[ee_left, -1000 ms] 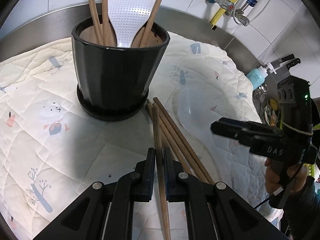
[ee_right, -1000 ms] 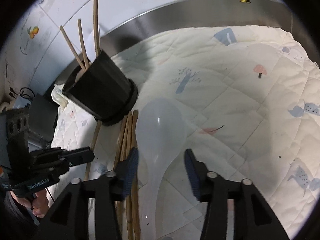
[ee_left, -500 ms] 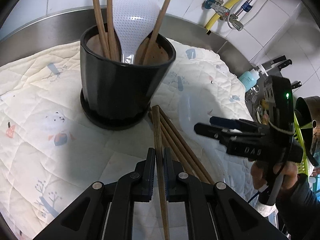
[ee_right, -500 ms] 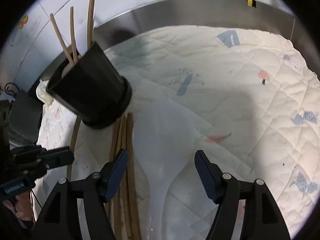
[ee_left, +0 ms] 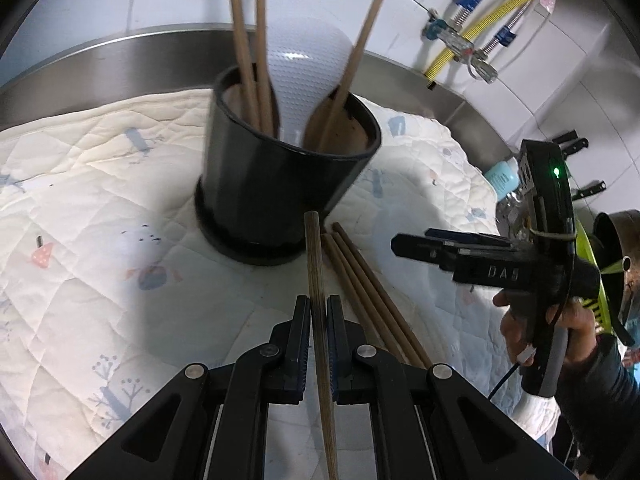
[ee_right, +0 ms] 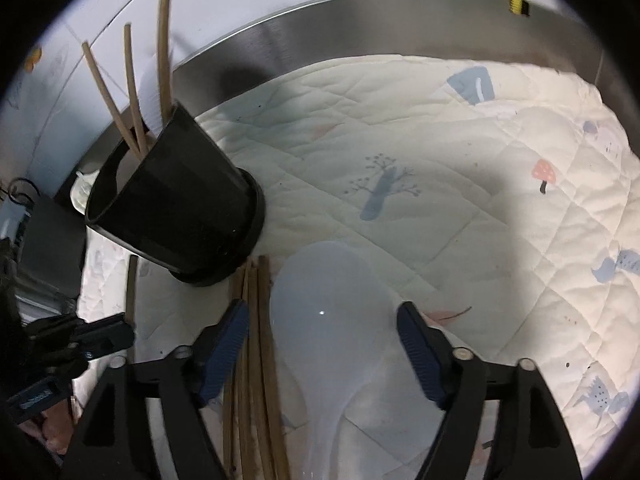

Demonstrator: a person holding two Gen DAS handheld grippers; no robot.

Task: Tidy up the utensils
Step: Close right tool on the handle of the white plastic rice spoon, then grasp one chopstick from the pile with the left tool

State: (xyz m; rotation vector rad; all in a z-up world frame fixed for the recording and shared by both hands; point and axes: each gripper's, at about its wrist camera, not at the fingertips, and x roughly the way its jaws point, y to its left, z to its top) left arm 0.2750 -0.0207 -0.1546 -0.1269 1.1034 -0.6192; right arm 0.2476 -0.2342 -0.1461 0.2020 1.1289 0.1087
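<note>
My left gripper [ee_left: 319,316] is shut on a wooden chopstick [ee_left: 316,280], lifted off the quilt and pointing toward the black holder [ee_left: 280,184]. The holder has three chopsticks and a white dotted rice paddle [ee_left: 300,68] standing in it. A few loose chopsticks [ee_left: 360,284] lie on the quilt to the right of the held one. My right gripper [ee_right: 324,316] hangs over a translucent white rice paddle [ee_right: 332,320] lying flat; its jaws are opening wide on either side of the paddle and its pads do not touch it. The black holder [ee_right: 184,208] stands to its upper left, and the left gripper [ee_right: 96,336] is at the left edge.
A cream quilted cloth [ee_right: 440,184] with small prints covers a steel counter with a raised steel rim [ee_right: 360,28]. A yellow hose and valves [ee_left: 472,40] hang on the tiled wall. Knives and a blue bottle [ee_left: 504,176] stand at the far right. A person's hand [ee_left: 540,320] grips the right tool.
The left gripper has lifted the chopstick's tip up toward the holder. The right gripper's jaws have spread much wider around the translucent paddle, and it has shifted slightly.
</note>
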